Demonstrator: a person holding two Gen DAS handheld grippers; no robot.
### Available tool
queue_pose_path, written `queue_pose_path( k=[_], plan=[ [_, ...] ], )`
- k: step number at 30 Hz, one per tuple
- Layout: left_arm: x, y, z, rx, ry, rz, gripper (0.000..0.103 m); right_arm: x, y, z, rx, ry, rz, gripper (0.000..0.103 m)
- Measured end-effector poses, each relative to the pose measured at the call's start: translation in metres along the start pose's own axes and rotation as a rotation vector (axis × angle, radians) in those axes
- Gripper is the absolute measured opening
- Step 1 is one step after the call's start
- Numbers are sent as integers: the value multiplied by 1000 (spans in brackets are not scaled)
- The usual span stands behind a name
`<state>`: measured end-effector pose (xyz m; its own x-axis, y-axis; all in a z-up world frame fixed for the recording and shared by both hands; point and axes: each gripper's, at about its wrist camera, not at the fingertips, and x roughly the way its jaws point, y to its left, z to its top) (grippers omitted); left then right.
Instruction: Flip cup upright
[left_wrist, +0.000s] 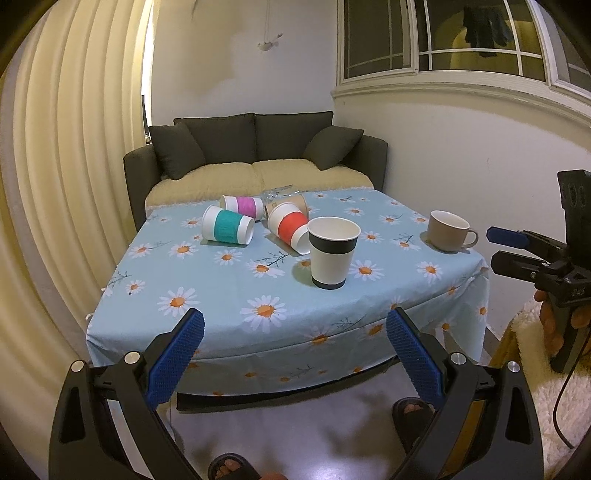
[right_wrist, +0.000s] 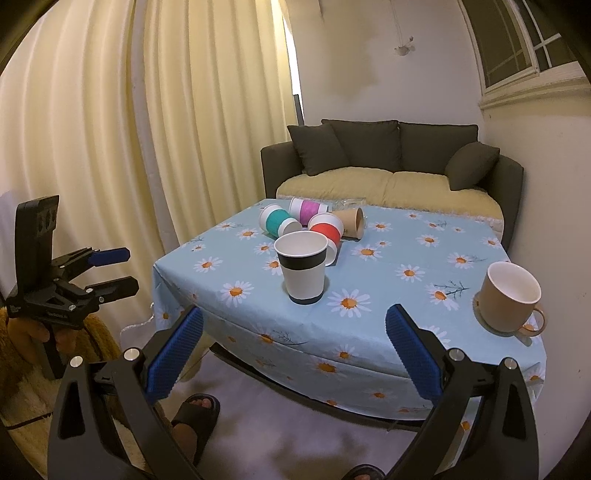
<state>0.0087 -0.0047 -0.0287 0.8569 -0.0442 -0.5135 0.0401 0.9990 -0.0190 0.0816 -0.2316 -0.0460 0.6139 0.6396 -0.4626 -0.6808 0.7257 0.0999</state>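
Observation:
A white paper cup with a black band (left_wrist: 333, 253) (right_wrist: 303, 268) stands upright near the table's front. Behind it lie several cups on their sides: a teal-banded one (left_wrist: 228, 226) (right_wrist: 278, 221), a pink-banded one (left_wrist: 242, 205) (right_wrist: 307, 209), a red-banded one (left_wrist: 290, 227) (right_wrist: 327, 232) and a plain brown one (left_wrist: 291, 203) (right_wrist: 351, 220). A beige mug (left_wrist: 448, 230) (right_wrist: 511, 297) stands upright at the right. My left gripper (left_wrist: 295, 343) is open and empty, in front of the table edge. My right gripper (right_wrist: 294, 341) is open and empty, short of the table's corner.
The table carries a light blue daisy cloth (left_wrist: 229, 291) (right_wrist: 406, 258). A dark sofa (left_wrist: 255, 155) (right_wrist: 391, 158) stands behind it, curtains (left_wrist: 74, 147) to the left. A clear plastic item (left_wrist: 280, 192) lies at the far edge. Sandalled feet (left_wrist: 412, 413) are on the floor below.

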Motion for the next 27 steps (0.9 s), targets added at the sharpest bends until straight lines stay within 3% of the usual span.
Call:
queue_pose_path(
  k=[27],
  plan=[
    [-1, -2, 0, 8, 7, 0, 96, 4, 4, -2, -14, 11, 4, 98]
  ],
)
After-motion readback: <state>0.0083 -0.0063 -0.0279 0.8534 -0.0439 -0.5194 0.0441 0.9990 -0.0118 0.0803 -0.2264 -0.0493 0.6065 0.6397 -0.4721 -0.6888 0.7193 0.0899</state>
